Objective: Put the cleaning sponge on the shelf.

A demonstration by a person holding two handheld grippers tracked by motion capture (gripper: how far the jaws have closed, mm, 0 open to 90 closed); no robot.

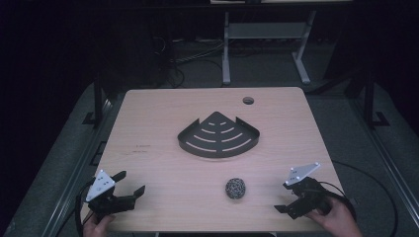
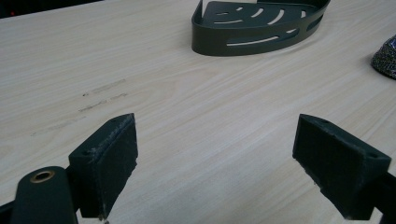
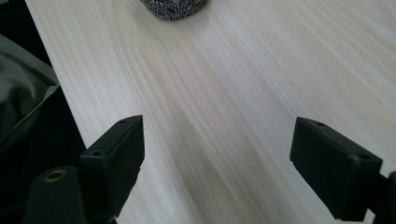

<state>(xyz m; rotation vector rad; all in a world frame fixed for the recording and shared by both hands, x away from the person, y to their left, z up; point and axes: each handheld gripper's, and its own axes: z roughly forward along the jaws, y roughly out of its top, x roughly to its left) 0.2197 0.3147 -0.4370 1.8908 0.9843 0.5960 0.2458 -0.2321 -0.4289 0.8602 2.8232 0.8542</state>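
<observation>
On the near half of the table (image 1: 163, 163) sits a little scrubber ball (image 1: 236, 188), kind of a steel-wool puff, round, speckled grey and silver, all wiry tangle. It's between the two grippers but closer to the right one, and nothing lies between it and either of them, just bare wood. Further back, about mid-table, there's a dark metal corner caddy (image 1: 219, 136), quarter-circle shape with a low rim, curved slots cut through the floor and the front wall, matte finish, nothing in it. It stands well apart from the ball. Left gripper (image 1: 129, 183) hangs over the near left corner with its jaws spread wide and nothing between them; in the left gripper view you can see the pads (image 2: 111, 163) are black with a slightly fuzzy, worn-looking face, and the caddy (image 2: 259, 25) sits up ahead with the ball (image 2: 386, 57) peeking in at the right edge. Right gripper (image 1: 284, 197) is at the near right corner, jaws also wide apart and holding nothing, aimed along the table toward the ball (image 3: 173, 8), which shows at the top of the right gripper view. Each gripper carries a pale grey three-cornered plate on top. Tabletop is light wood-grain laminate with rounded corners, a cable hole (image 1: 248, 100) near the far edge and a few faint scuffs (image 2: 100, 95). Room around it is dark, grey floor, a white table frame (image 1: 267, 44) behind.
</observation>
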